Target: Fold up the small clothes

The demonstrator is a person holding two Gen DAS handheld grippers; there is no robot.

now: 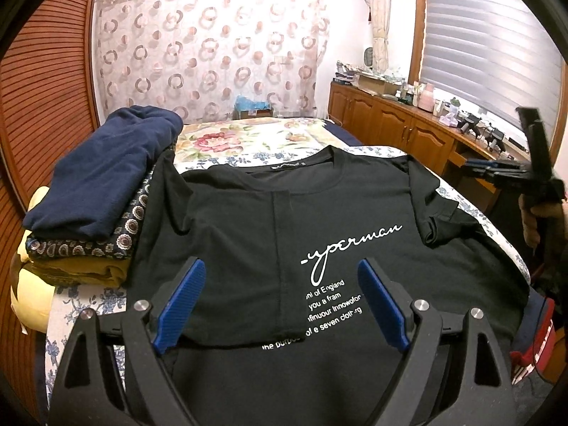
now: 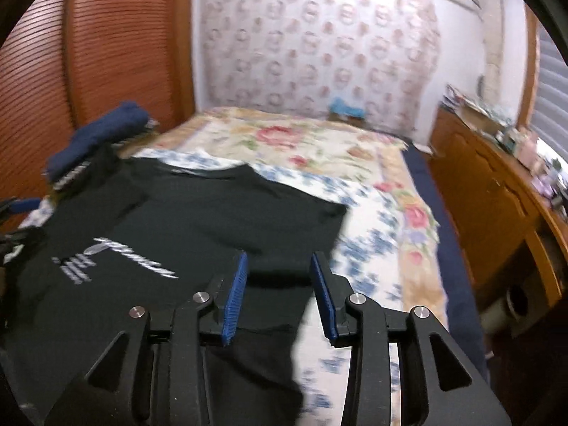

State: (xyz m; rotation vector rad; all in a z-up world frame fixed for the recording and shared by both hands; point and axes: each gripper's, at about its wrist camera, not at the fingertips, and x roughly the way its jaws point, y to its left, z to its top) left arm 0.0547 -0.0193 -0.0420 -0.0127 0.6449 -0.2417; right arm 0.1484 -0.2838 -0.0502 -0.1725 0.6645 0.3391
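Note:
A black T-shirt [image 1: 230, 230] with white script print lies front up on the bed, collar at the far side. Its left part is folded over toward the middle, and the right sleeve [image 1: 440, 220] is bunched inward. My left gripper [image 1: 280, 266] hovers over the shirt's lower middle, jaws wide open with nothing in them. In the blurred right wrist view, my right gripper [image 2: 280, 257] is above the right edge of the shirt [image 2: 213, 220]. Its blue pads [image 2: 239, 284] stand apart and no cloth is pinched between them. A hand [image 1: 536, 220] holding that tool shows at the left wrist view's right edge.
A stack of folded clothes [image 1: 106, 174], navy on top of patterned and mustard pieces, sits at the bed's left side beside the shirt. The floral bedspread [image 1: 248, 135] stretches beyond. A wooden cabinet [image 1: 390, 120] with clutter runs along the right, and a slatted wooden door [image 1: 46, 88] stands left.

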